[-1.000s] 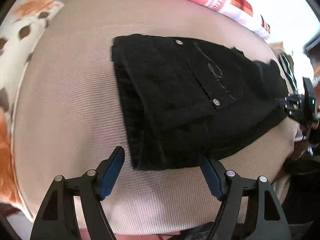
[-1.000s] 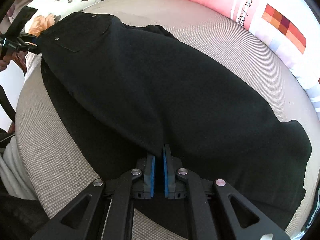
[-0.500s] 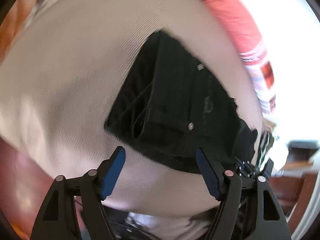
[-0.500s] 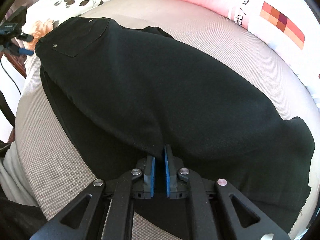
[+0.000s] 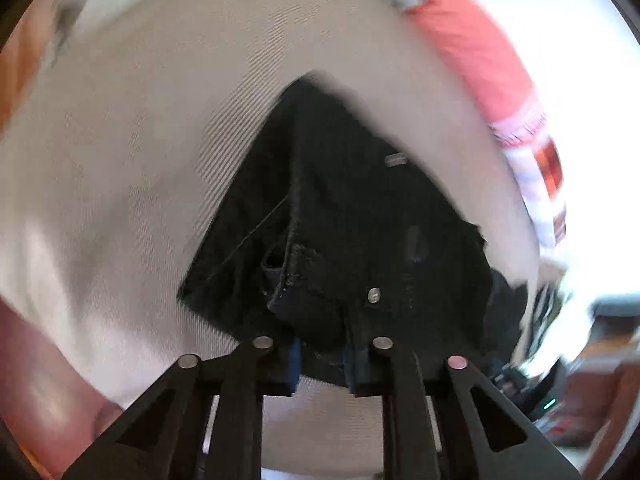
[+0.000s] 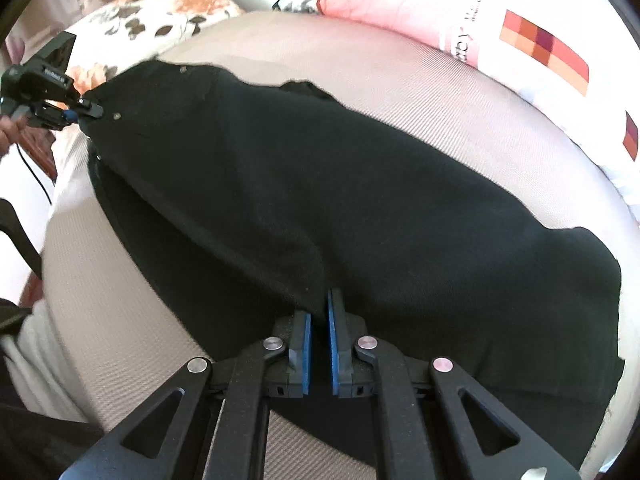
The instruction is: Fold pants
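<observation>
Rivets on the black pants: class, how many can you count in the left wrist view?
2. One rivet sits low, just above the gripper fingers; the other rivet is higher, blurred. More may be hidden in folds.

Both cameras look steeply down, close to the black pants (image 5: 360, 220) (image 6: 340, 208) — the left view from the waistband end, blurred; the right view from their long edge. Both share the pants and the pink pillow (image 5: 476, 60) (image 6: 400, 8) beyond them.

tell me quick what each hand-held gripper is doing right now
Left hand-held gripper: jaws closing, waistband end of the black pants between them.
Right hand-held gripper: shut on the pants' near edge.
</observation>
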The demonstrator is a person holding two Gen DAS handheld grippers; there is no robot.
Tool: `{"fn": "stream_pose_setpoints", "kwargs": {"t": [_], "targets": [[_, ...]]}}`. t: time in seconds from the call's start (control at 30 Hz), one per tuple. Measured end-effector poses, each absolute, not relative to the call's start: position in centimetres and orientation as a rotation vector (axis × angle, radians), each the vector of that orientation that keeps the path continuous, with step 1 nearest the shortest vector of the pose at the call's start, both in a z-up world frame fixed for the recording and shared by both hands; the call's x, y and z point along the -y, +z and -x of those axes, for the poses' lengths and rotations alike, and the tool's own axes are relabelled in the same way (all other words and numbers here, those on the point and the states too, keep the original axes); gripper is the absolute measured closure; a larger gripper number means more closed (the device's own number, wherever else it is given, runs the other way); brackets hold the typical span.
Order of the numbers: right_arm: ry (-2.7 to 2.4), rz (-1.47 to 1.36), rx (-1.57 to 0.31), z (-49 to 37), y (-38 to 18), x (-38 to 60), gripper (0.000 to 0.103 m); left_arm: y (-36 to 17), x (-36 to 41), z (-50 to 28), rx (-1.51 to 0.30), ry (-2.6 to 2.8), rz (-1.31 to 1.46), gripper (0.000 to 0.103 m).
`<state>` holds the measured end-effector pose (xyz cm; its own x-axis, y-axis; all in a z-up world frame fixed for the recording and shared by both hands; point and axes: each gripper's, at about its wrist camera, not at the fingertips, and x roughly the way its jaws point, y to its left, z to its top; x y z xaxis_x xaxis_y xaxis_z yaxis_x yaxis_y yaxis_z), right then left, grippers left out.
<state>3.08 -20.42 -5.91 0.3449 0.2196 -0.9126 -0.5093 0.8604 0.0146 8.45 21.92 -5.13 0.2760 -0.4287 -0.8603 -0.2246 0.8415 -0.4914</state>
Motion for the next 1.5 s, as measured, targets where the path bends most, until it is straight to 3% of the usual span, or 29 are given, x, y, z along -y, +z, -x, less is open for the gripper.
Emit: {"fn": "stream_pose_setpoints", "kwargs": {"t": [0.13,0.33,0.5,0.7,0.77,0.83,1.0,1.17,1.5], "targets": [[0.497,0.262,-1.116,-1.7,-4.2,20.7,0.096,-2.2,-21.7,-8.9,-1.218,-0.237,0.421,0.087],[0.536,0.299,-1.196,0.3,-6.7,19.1,0.096,-7.2,-21.8,-9.3,-1.392,-0.214,0.284,0.086],[0.54,0.293,-1.223,0.4,-7.2,18.8,0.096,-7.3,-21.3,-9.0,-1.377,-0.22,0.222,0.085],[0.544,0.241,-1.248,-0.1,-7.9,19.0,0.095,-7.0,-18.3,-8.5,-1.346,-0.149,0.042,0.068],[0.545,0.228,-1.249,-0.2,-7.8,19.3,0.095,-6.6,-18.2,-8.1,-1.329,-0.12,-0.032,0.047],[0.541,0.235,-1.242,-0.2,-7.9,19.3,0.094,-5.8,-17.9,-7.9,-1.298,-0.112,-0.1,0.041],[0.535,0.195,-1.243,-0.4,-7.8,19.7,0.092,-1.7,-16.7,-6.4,-1.142,-0.09,-0.173,0.04],[0.533,0.094,-1.252,-1.2,-7.6,21.0,0.09,2.1,-9.4,-4.2,-0.97,-0.304,-0.256,0.04],[0.516,-0.061,-1.27,-2.6,-6.8,22.6,0.09,-3.0,7.2,-2.8,-1.03,-0.748,-0.42,0.04]]}}
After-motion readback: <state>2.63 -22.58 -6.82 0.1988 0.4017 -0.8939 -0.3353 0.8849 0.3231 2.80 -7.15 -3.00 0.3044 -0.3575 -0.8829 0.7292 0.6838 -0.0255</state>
